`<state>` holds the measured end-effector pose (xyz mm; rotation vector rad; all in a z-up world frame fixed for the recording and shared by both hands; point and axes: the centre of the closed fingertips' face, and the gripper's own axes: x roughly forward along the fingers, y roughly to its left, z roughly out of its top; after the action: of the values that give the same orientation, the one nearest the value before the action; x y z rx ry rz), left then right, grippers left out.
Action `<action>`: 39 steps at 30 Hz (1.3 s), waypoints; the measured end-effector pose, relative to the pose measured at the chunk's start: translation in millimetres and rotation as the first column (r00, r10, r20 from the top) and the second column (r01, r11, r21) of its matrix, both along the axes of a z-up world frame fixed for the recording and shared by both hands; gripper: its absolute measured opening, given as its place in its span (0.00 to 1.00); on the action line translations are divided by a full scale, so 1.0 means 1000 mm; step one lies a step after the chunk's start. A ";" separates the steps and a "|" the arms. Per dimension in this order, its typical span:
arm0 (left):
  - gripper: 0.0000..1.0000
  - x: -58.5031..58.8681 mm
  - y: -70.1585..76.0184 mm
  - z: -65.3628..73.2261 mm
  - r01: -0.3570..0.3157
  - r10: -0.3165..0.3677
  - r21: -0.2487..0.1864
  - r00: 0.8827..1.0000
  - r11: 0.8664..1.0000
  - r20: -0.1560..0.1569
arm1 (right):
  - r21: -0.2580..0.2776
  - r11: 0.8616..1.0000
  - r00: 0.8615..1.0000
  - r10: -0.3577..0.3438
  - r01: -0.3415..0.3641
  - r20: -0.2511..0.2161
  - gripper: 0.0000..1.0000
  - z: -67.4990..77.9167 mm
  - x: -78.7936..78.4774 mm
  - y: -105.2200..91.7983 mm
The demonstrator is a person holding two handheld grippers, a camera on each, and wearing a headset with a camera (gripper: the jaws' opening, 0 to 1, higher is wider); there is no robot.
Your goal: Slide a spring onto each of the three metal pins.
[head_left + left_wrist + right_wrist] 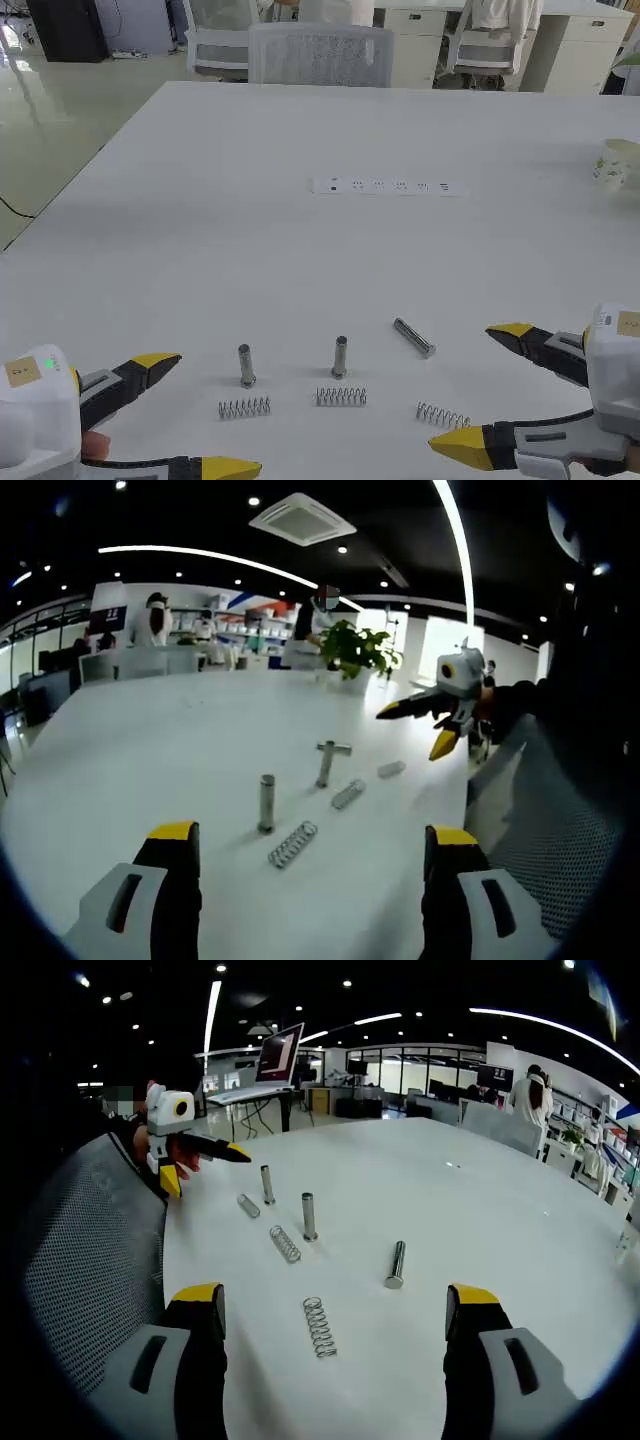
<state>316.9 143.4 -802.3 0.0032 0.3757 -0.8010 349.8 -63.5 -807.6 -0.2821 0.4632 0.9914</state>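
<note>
1. My left gripper [205,412] has its fingers spread wide and holds nothing; it hovers low over the table [300,250], at about 8 o'clock from the row of parts.
2. My right gripper [468,388] is also spread wide and holds nothing; it waits at about 4 o'clock from the row, so I judge that each hand keeps to its own side and leaves the middle free.
3. The left pin [246,365] and the middle pin [340,357] stand upright on their wider ends, well apart; I think this is so a spring can go down over the narrow top.
4. The right pin [413,338] seems to lie on its side, its wide end pointing to about 4 o'clock; in my judgement it must be stood up or held before it takes a spring.
5. The left spring [244,407] and the middle spring [341,397] each lie flat at 6 o'clock from their pins, near but not touching; the right spring [442,415] lies at about 5 o'clock from the lying pin, near the lower tip of my right gripper.
6. No spring is on a pin yet, so the task looks not begun.
</note>
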 end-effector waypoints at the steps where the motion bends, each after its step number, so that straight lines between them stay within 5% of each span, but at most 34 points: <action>1: 0.89 0.000 0.000 0.000 0.000 0.000 0.000 1.000 1.000 0.000 | 0.000 1.000 1.000 0.000 0.000 -0.001 0.90 0.000 0.000 0.000; 39: 0.89 0.001 0.001 -0.002 0.001 -0.001 0.002 1.000 1.000 -0.002 | -0.004 1.000 1.000 -0.018 0.018 -0.009 0.88 -0.002 0.002 -0.004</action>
<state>317.8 143.9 -803.8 0.0047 0.3781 -0.8016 352.2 -67.2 -809.6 -0.2771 0.4751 0.9748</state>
